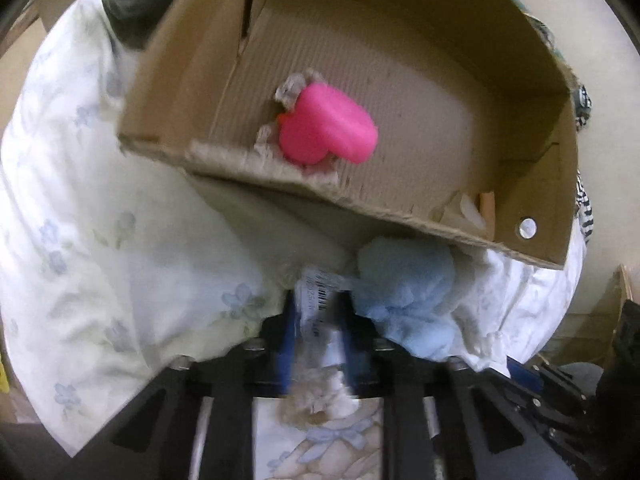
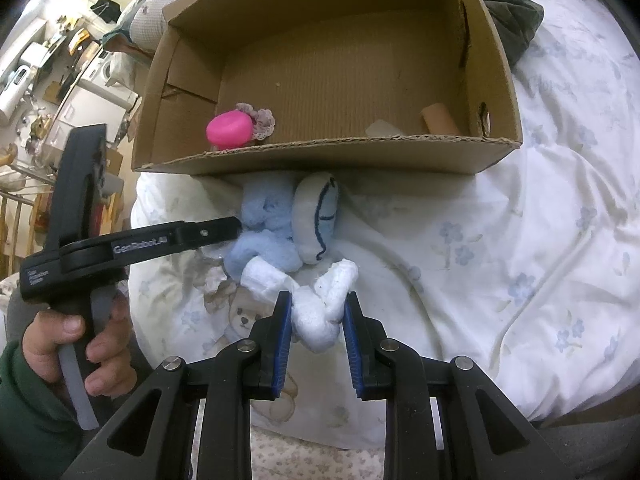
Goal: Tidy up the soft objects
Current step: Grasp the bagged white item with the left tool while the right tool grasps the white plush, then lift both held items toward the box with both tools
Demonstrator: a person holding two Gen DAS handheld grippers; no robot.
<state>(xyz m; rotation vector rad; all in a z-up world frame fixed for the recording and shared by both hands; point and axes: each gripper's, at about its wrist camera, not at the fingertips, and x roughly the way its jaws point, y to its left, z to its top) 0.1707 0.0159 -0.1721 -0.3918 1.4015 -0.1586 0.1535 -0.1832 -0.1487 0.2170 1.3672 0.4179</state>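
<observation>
A light blue plush toy [image 2: 266,236] with white limbs lies on the bed just in front of a cardboard box [image 2: 328,156]. My right gripper [image 2: 316,322] has its blue pads on either side of the toy's white limb [image 2: 320,320]. My left gripper [image 1: 318,312] is shut on the toy's label tag [image 1: 320,292]; its body [image 2: 132,246] reaches in from the left in the right wrist view. The blue plush [image 1: 404,296] sits right of that tag. In the box [image 1: 360,200] lie a pink soft object [image 1: 328,126] with lace trim, also in the right wrist view [image 2: 229,128].
The bed has a white floral quilt [image 2: 520,220]. A dark green garment [image 2: 508,4] lies behind the box. A small cardboard tube [image 2: 438,118] sits in the box's right corner. Cluttered shelves [image 2: 52,68] stand at far left.
</observation>
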